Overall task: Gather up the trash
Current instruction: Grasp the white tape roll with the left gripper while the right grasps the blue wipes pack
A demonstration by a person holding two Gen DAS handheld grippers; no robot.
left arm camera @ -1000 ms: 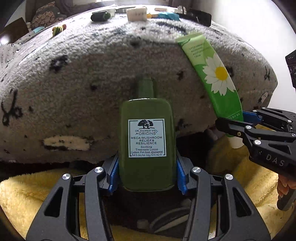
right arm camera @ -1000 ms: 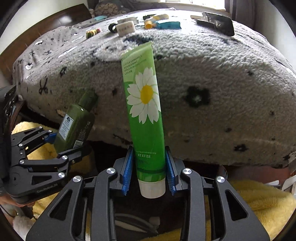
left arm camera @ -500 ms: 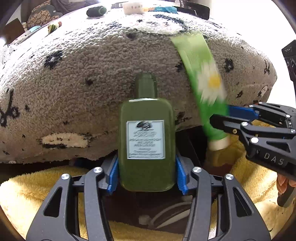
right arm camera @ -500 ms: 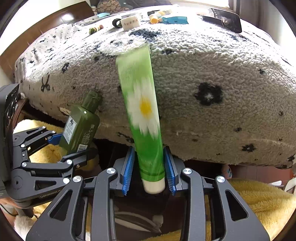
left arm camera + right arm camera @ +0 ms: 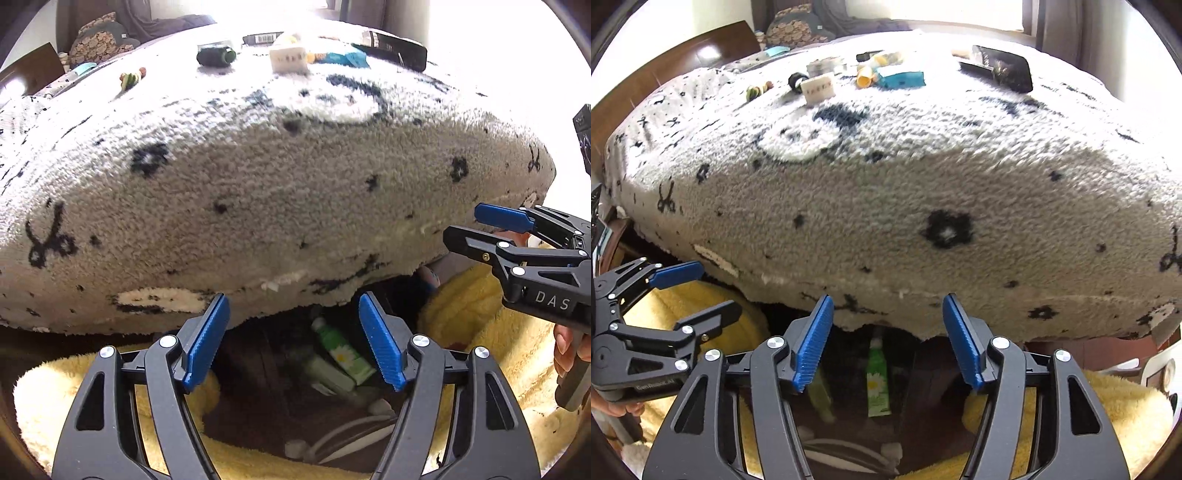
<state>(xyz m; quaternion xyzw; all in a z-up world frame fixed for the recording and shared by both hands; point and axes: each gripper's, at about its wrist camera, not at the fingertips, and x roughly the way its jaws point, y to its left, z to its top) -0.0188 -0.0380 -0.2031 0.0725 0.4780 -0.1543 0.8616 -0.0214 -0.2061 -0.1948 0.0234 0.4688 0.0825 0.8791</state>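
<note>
While both grippers' fingers stand apart, the daisy tube lies below, between the right fingers.

We see our left gripper as black angular plastic with silver screw heads and ribbed blue pads. Our right gripper matches it, its side marked "DAS" in pale letters, bare fingers wrapping its handle.

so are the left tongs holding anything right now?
No. In the left wrist view the left tongs are spread open with nothing between the blue pads, and the daisy tube lies in the dark bin below.
</note>
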